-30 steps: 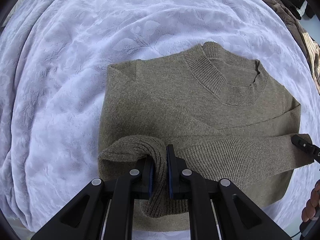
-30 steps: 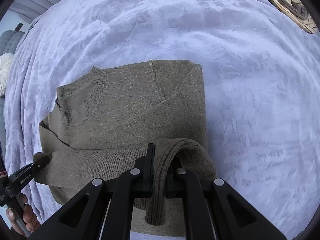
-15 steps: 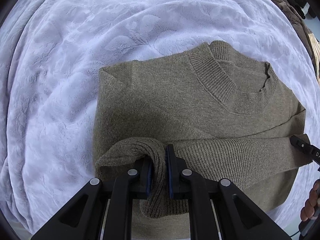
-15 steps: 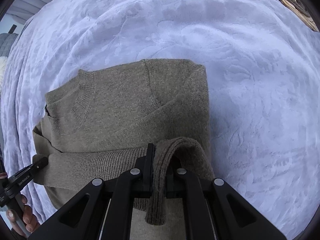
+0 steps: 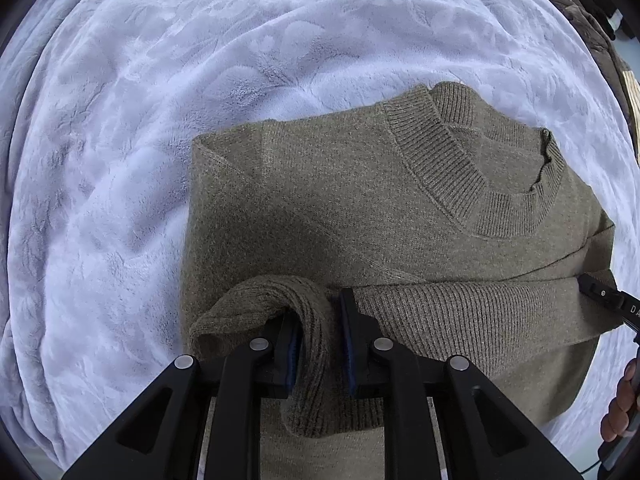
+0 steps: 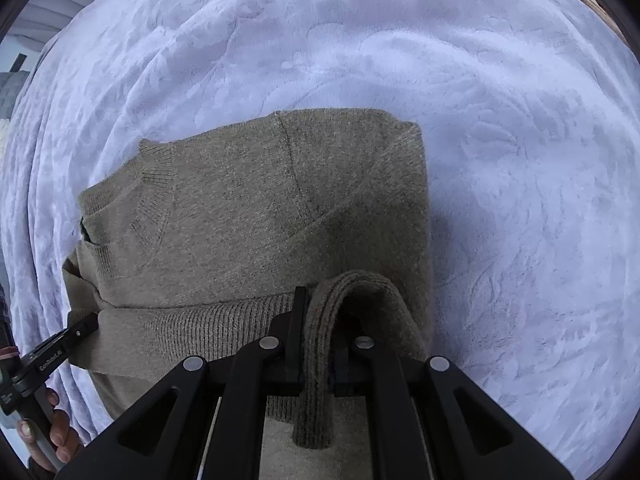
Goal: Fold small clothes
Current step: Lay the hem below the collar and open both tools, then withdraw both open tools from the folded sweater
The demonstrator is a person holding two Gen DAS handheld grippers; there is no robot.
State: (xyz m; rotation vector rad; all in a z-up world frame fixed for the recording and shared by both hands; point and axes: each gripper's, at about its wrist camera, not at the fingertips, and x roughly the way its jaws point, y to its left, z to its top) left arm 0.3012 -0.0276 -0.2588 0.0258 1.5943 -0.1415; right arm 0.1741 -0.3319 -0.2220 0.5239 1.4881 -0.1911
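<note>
An olive-brown knit sweater (image 5: 360,208) lies on a pale lilac fleece blanket (image 5: 140,120), collar (image 5: 472,168) at the far side, sides folded in. My left gripper (image 5: 318,320) is shut on the ribbed hem at the sweater's left corner and holds it lifted over the body. My right gripper (image 6: 320,316) is shut on the hem at the right corner of the sweater (image 6: 260,200), likewise lifted. The hem stretches between them as a ribbed band (image 5: 460,312). The right gripper's tip (image 5: 600,292) shows in the left wrist view; the left gripper's tip (image 6: 60,344) shows in the right wrist view.
The blanket (image 6: 500,140) covers the whole surface around the sweater. A brown patterned fabric (image 5: 580,20) lies at the far right edge. The person's fingers (image 6: 44,436) show at the lower left of the right wrist view.
Both grippers have carried the lifted hem forward over the sweater toward the collar. The collar and shoulders sit nearer and larger in both views. The grip is unchanged.
</note>
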